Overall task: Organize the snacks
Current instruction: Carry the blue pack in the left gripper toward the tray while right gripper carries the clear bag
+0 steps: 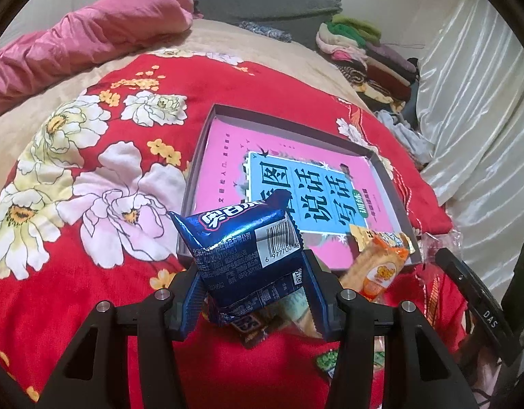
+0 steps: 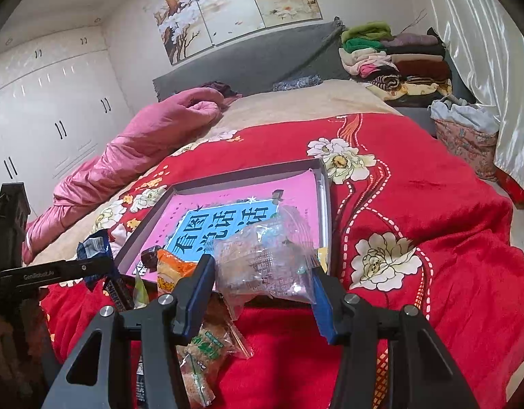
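Right wrist: red floral quilt (image 2: 415, 204), white wardrobes (image 2: 50, 112).

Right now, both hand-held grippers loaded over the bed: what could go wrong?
1. The left hand-held gripper pinches the blue snack pack by its soft wrapper; it may slip or crush.
2. The right hand-held gripper holds a clear snack bag, slippery film that could slide out.
3. The shallow box sits on a soft red quilt; a drop could tip or shift it.

Barcode digits "6 977700" on blue snack packet (image 1: 248, 259), "DAS" on black gripper side (image 1: 480, 310), "GenRobot.AI" on black gripper arm (image 2: 50, 274)
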